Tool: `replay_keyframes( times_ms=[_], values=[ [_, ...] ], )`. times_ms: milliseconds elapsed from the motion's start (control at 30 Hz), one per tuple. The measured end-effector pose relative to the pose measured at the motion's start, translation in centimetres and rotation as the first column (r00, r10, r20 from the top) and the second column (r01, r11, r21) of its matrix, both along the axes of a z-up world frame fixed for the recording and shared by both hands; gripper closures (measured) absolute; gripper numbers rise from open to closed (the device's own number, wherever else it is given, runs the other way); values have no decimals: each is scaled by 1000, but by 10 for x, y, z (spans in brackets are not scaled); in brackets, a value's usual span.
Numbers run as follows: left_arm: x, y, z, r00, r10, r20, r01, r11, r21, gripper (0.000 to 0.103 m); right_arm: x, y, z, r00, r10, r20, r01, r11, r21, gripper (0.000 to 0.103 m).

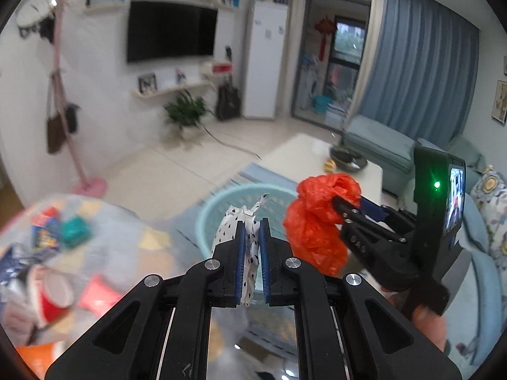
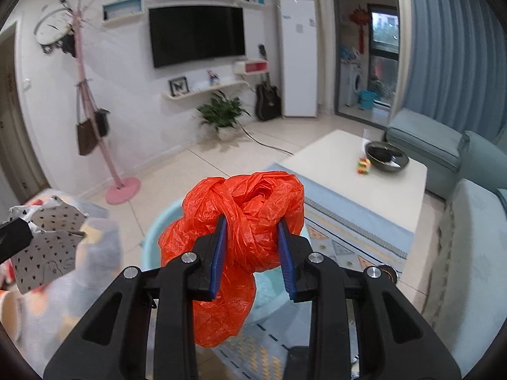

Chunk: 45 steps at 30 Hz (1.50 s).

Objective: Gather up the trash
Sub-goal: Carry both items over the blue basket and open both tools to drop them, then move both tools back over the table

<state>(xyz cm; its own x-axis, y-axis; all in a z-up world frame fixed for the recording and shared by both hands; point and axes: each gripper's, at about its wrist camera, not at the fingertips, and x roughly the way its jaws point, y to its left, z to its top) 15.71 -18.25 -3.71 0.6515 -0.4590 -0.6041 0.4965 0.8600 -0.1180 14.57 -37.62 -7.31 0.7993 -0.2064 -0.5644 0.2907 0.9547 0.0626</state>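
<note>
The light-blue basket (image 1: 221, 202) lay just beyond and below both loads; the left gripper (image 1: 252, 231) fingers were clamped on the spotted paper scrap (image 1: 231, 221); the right gripper (image 2: 253, 237), nearer the rim, gripped the orange plastic bag (image 2: 247, 221).

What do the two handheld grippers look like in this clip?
Both the left gripper and the right gripper are black plastic with ribbed blue pads and silver bolts at the linkage joints. The right gripper carries a black camera body with a lit screen and a green light. No sleeves are visible.

left tongs (image 1: 252, 226) pinching spotted paper (image 1: 233, 221), basket (image 1: 221, 202) beyond
</note>
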Motion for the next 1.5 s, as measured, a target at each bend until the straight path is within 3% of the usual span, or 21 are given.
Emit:
replay_keyframes(
  times_ms=[367, 467, 533, 600, 633, 700, 900, 1033, 1233, 1500],
  values=[
    [71, -15, -68, 979, -18, -203, 11, 999, -37, 96, 47, -20, -51, 989, -33, -141, 34, 999, 5, 73],
    [78, -20, -72, 972, -27, -233, 15, 999, -52, 95, 54, -25, -57, 986, -18, -167, 22, 999, 23, 63],
    [79, -22, -74, 971, -24, -237, 12, 999, -52, 87, 57, -26, -56, 986, -19, -166, 22, 1000, 19, 55],
    [81, -20, -74, 971, -20, -237, 7, 998, -58, 71, 56, -25, -53, 987, -12, -157, 15, 1000, 18, 46],
    [81, -18, -73, 972, -15, -236, 0, 998, -63, 68, 56, -26, -52, 988, -7, -154, 10, 1000, 21, 45],
    [82, -13, -70, 972, -10, -237, -8, 997, -77, 57, 54, -28, -48, 989, -3, -146, 7, 1000, 25, 45],
    [73, -3, -51, 979, 18, -204, -38, 995, -92, 41, 46, -35, -41, 991, 10, -137, 0, 997, 73, 45],
    [55, 10, -27, 987, 44, -155, -61, 992, -110, 40, 43, -31, -29, 992, 50, -116, -39, 995, 92, 45],
    [19, 47, 12, 990, 126, -69, -135, 981, -141, 36, 35, 3, 16, 988, 153, -36, -151, 987, 56, 43],
    [-34, 115, 49, 960, 277, 35, -268, 951, -154, 34, -3, 62, 63, 948, 299, 109, -301, 954, 8, 30]
  ],
)
